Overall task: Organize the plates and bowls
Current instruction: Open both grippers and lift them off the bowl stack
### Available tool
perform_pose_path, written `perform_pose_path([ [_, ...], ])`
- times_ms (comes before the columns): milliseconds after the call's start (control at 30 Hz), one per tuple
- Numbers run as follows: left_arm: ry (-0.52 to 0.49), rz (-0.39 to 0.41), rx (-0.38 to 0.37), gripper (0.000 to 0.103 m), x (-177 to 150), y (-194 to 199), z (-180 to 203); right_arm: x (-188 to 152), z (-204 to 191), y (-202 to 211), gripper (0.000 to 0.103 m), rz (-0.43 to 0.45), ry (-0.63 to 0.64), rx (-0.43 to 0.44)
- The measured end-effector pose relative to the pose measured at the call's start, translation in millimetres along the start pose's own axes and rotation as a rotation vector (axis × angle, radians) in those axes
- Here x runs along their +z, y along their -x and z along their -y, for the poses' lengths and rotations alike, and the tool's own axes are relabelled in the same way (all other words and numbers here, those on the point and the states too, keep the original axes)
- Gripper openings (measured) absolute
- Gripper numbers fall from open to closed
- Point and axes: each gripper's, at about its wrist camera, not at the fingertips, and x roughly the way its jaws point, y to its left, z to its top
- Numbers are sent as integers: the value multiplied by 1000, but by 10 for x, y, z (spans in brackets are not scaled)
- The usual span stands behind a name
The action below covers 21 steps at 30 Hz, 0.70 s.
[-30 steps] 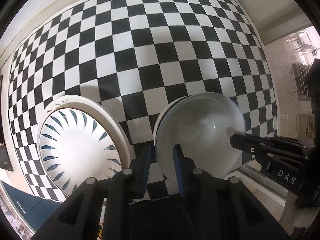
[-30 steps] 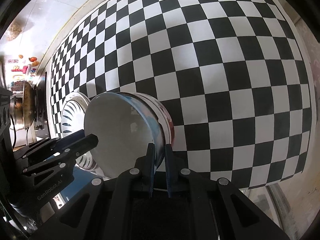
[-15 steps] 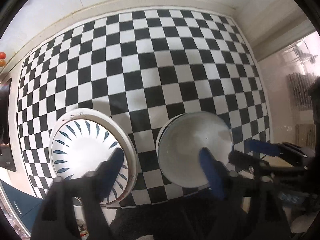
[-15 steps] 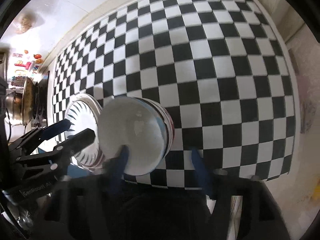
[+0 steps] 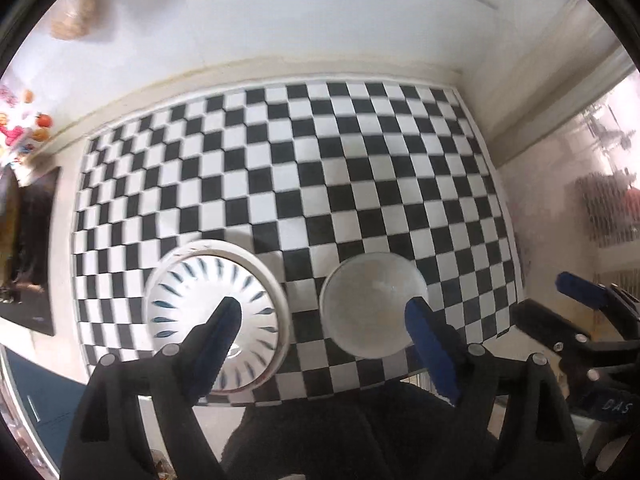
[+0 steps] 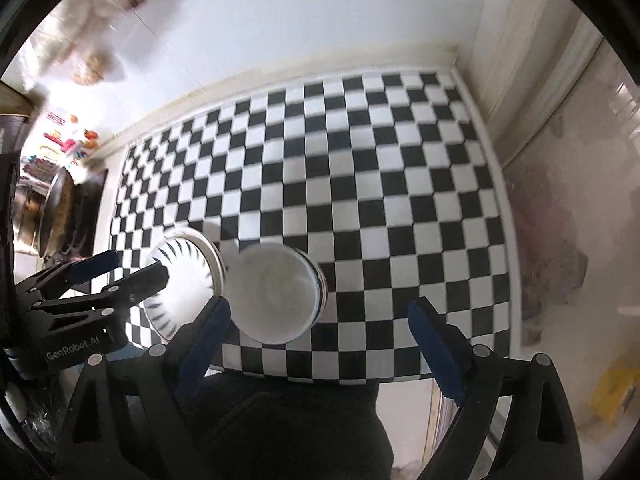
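A: Currently both tools are spread wide, nothing between the fingers. Left tool (image 5: 322, 320) hangs above the checkered tabletop (image 5: 280, 184), blue pads well apart.

B: Where's the crockery?

A: Left wrist view: patterned plate (image 5: 216, 312) at about 8 o'clock from frame centre, white with blue leaf marks radiating around the well. It sits on the near-left part of the tabletop. White bowl (image 5: 374, 306) at about 5 o'clock, upright, near the front edge. Plate and bowl are near each other but apart, a strip of checks between them.

B: Any contact with the tools?

A: None visible. Left finger overlaps the plate in the picture, right finger overlaps the bowl rim, but both look to be above them, not gripping.

B: Right side?

A: Right tool (image 6: 318, 320) likewise gaping, held over the front edge of the tabletop (image 6: 360, 168). From its camera the bowl (image 6: 274, 294) is at 7 o'clock from centre, and a dark band shows on its outer wall, so it may be nested in another bowl; can't tell for sure. Plate (image 6: 180, 292) is to its left, partly hidden by the left tool (image 6: 132, 276) at 8 o'clock.

B: Anything else?

A: Wall (image 5: 280, 20) behind, blurred clutter at far left.
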Motion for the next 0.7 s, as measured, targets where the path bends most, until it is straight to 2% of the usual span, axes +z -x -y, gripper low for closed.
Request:
perform_pose_path([
  [100, 13, 40, 22, 84, -37, 297, -3, -18, -103, 335, 93, 48, 20, -16],
  [267, -17, 93, 75, 84, -136, 633, 69, -89, -248, 594, 93, 62, 37, -15],
  [467, -47, 96, 106, 84, -186, 780, 99, -165, -338, 697, 93, 59, 65, -36],
  [700, -22, 82, 78, 84, -222, 749, 66, -179, -338, 703, 93, 64, 68, -39],
])
